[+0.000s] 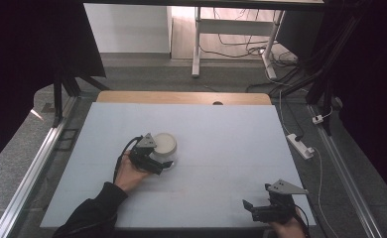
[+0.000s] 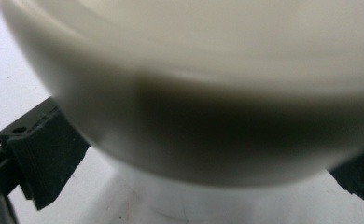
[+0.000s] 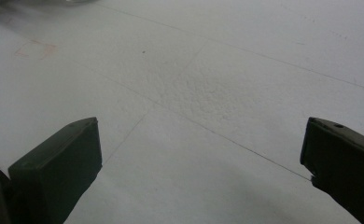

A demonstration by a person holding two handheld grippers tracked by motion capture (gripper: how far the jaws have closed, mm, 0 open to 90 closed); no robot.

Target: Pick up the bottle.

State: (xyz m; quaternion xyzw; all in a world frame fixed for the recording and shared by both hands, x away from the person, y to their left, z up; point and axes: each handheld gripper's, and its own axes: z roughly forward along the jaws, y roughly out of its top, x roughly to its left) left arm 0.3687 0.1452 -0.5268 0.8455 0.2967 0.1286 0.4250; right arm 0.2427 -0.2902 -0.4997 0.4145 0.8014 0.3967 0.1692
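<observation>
Near desk [image 1: 221, 129] centre, slightly toward 9 o'clock: cream bowl [image 1: 164, 144]. Left hand-held gripper [image 1: 154, 161] sits at its 7 o'clock, jaws spread either side of the bowl's base; contact unclear. Right hand-held gripper [image 1: 253, 208] at the 5 o'clock corner, jaws wide open over bare desk, holding nothing. Path between them unobstructed. No readable labels or writing.
</observation>
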